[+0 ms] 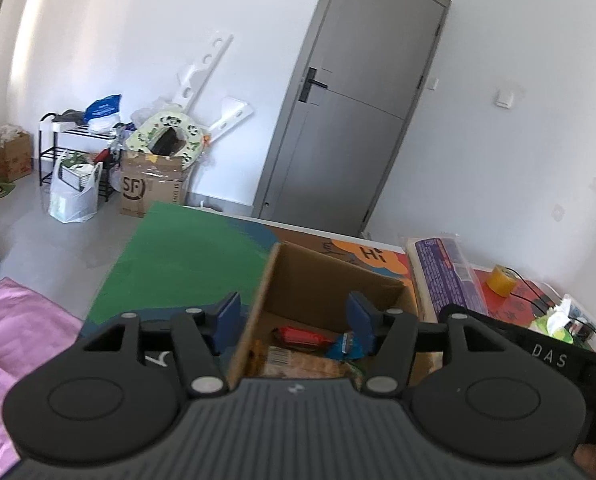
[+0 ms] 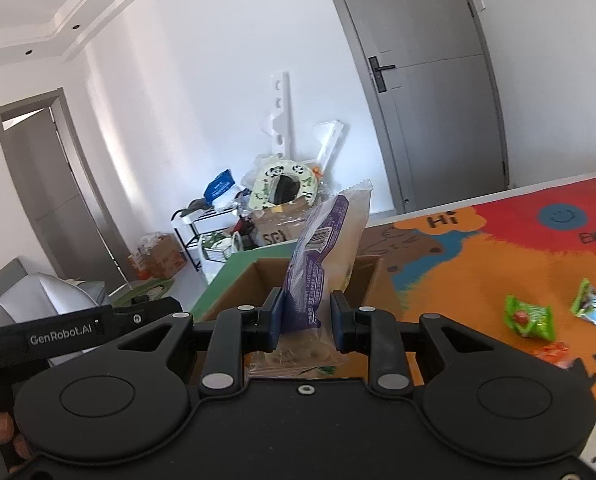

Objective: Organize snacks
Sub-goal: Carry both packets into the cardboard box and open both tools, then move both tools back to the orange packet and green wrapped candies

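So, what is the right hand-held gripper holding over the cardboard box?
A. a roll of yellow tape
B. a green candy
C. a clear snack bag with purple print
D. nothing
C: in the right wrist view the right hand-held gripper is closed on the clear snack bag with purple print, which stands up above the open cardboard box.

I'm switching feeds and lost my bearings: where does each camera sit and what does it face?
Left wrist: on the left gripper, facing the cardboard box; its open fingers straddle the box's near wall; the right gripper intrudes at right.
Right wrist: on the right gripper, facing the same box; fingers clamp a purple snack packet; a hand shows bottom left.
Shared: box, colourful mat, grey door.
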Action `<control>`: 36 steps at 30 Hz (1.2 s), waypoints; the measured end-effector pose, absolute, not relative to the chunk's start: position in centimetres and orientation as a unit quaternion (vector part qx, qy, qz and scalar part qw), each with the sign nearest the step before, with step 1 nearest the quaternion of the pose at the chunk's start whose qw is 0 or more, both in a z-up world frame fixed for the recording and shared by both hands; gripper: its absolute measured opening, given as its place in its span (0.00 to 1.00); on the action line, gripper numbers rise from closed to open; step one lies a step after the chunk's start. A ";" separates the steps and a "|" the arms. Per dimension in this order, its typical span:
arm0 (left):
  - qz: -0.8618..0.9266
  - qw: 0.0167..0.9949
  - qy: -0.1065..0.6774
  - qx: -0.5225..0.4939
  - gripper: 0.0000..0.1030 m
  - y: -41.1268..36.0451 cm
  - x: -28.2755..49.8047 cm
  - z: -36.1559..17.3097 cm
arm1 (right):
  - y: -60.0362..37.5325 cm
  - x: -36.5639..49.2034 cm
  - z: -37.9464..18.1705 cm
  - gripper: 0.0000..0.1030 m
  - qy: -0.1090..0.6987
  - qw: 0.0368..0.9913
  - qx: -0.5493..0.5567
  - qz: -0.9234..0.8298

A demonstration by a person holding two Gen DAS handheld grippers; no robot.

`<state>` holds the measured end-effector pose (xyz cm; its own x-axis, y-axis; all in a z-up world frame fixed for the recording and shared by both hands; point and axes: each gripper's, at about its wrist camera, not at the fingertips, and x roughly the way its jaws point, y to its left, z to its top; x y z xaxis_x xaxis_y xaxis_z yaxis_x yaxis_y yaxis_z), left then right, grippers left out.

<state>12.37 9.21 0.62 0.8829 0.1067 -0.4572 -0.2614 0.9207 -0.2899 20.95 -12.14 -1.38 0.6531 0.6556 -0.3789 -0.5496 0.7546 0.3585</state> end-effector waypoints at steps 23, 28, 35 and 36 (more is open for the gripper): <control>0.068 0.957 0.236 -0.152 0.83 4.9 12.9 0.0 | -20.2 19.2 -3.8 0.60 0.276 0.915 0.136 0.261; 0.059 0.958 0.241 -0.145 0.84 3.0 13.0 0.0 | -22.2 18.8 -4.2 0.64 0.277 0.917 0.140 0.251; 0.042 0.961 0.242 -0.131 0.85 0.4 13.5 0.2 | -25.2 18.5 -4.9 0.65 0.281 0.918 0.152 0.234; 0.038 0.962 0.240 -0.127 0.85 0.0 13.6 0.2 | -25.6 18.5 -5.0 0.65 0.281 0.918 0.154 0.233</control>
<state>13.58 -0.02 0.15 0.8815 0.0124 -0.4719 -0.1346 0.9647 -0.2262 18.55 -25.62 -5.01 0.7333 0.5146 -0.4444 -0.3409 0.8438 0.4145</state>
